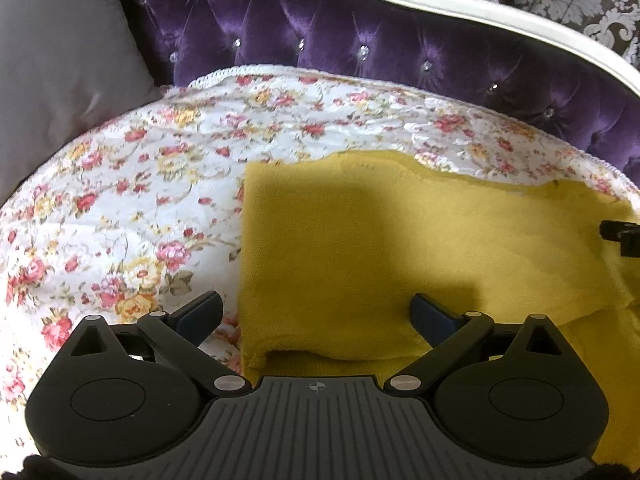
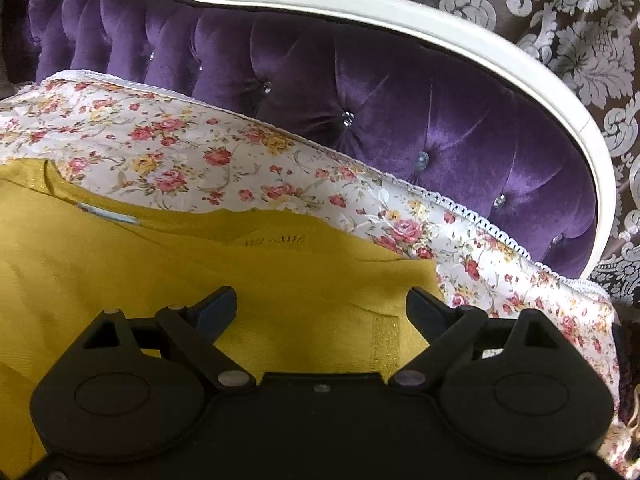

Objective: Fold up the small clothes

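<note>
A mustard-yellow knit garment (image 1: 400, 248) lies partly folded on a floral bedspread (image 1: 140, 184). Its left edge is straight and a folded layer ends near my left gripper (image 1: 316, 312), which is open and empty just above the garment's near left corner. In the right wrist view the same garment (image 2: 160, 264) shows its neckline with a pale label (image 2: 108, 214) and a ribbed hem band (image 2: 386, 344). My right gripper (image 2: 322, 308) is open and empty above the garment's right edge. A tip of the right gripper shows at the left view's right edge (image 1: 622, 236).
A purple tufted headboard (image 1: 360, 40) with a cream frame (image 2: 400, 20) curves behind the bedspread (image 2: 200, 148). A grey pillow (image 1: 60, 60) leans at the left. Patterned wallpaper (image 2: 560, 20) lies beyond. The bedspread's lace edge (image 2: 480, 220) drops off at the right.
</note>
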Available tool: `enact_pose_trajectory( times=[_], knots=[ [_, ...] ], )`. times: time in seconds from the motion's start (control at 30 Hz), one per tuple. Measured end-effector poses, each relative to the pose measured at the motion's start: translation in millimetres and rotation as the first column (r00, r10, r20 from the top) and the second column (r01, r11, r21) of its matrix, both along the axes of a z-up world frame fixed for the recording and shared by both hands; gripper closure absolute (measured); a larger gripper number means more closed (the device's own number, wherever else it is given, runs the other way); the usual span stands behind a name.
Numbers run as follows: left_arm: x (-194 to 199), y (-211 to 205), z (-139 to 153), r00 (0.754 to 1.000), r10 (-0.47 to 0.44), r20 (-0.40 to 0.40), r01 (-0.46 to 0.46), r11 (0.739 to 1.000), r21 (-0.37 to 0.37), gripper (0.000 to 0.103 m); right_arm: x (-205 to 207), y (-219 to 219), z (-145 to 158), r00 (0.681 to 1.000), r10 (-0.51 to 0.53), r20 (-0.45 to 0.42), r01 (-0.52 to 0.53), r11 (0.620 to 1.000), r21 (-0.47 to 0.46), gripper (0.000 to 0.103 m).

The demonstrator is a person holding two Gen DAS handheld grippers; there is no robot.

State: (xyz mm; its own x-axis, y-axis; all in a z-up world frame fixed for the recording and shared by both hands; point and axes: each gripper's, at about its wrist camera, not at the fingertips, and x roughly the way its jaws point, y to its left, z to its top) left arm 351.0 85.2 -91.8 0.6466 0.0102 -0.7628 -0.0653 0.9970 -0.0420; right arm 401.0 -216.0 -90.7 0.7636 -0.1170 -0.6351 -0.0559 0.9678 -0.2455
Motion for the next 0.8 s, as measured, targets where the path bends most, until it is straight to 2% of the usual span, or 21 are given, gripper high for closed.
enact_pose_trajectory(
  times=[0.2, 0.4, 0.63, 0.8],
  knots=[
    [-12, -6, 26, 0.999, -0.015, 0.046, 0.016, 1.000, -0.015, 0.002, -15, 6, 22, 1.000, 0.016, 0.022, -0.016, 1.000, -0.013, 0.011],
    [-41, -11, 61, 0.994, -0.032, 0.104, 0.036, 0.999, -0.031, 0.002, -46, 7, 51, 0.998, 0.020, 0.061, -0.020, 1.000, -0.002, 0.011],
    [-96, -15, 97, 0.984, -0.063, 0.166, 0.068, 0.997, -0.028, 0.002, -103, 0, 77, 0.994, 0.020, 0.103, -0.023, 0.999, 0.036, 0.010],
    [-149, -16, 114, 0.974, -0.094, 0.206, 0.099, 0.995, -0.013, 0.002, -158, -18, 83, 0.993, 0.003, 0.116, -0.019, 0.990, 0.137, 0.008]
  ],
)
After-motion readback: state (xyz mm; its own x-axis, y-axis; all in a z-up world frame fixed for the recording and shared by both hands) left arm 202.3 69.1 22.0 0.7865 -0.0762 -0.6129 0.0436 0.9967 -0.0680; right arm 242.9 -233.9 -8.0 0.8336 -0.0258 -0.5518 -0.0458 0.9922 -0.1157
